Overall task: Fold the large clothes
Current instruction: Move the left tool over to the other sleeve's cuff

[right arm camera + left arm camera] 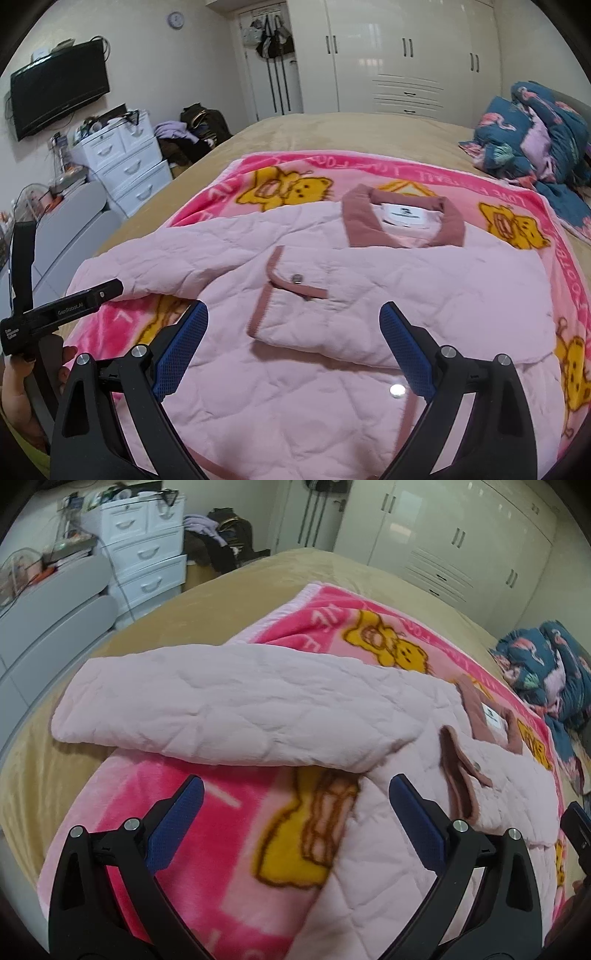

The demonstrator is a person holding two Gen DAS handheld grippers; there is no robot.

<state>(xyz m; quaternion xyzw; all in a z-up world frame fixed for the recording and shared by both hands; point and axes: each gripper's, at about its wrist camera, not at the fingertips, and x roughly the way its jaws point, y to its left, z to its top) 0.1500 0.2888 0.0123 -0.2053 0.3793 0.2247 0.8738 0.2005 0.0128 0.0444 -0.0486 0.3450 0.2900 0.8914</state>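
Observation:
A pale pink quilted jacket [332, 291] with a dusty-rose collar [402, 218] lies front up on a pink bear-print blanket [295, 184]. Its right side is folded over the chest, with the pocket flap [295, 280] on top. Its left sleeve [229, 709] stretches out flat to the left across the blanket. My left gripper [295, 805] is open and empty, hovering just below that sleeve. My right gripper [293, 328] is open and empty above the jacket's lower body. The jacket also shows in the left wrist view [406, 849].
The blanket lies on a tan bed [332, 133]. A blue flamingo-print bundle [535, 133] sits at the bed's right. White drawers [122, 162], a wall television [59, 88] and wardrobes [406, 55] stand beyond. The left gripper's body [55, 314] shows at the left.

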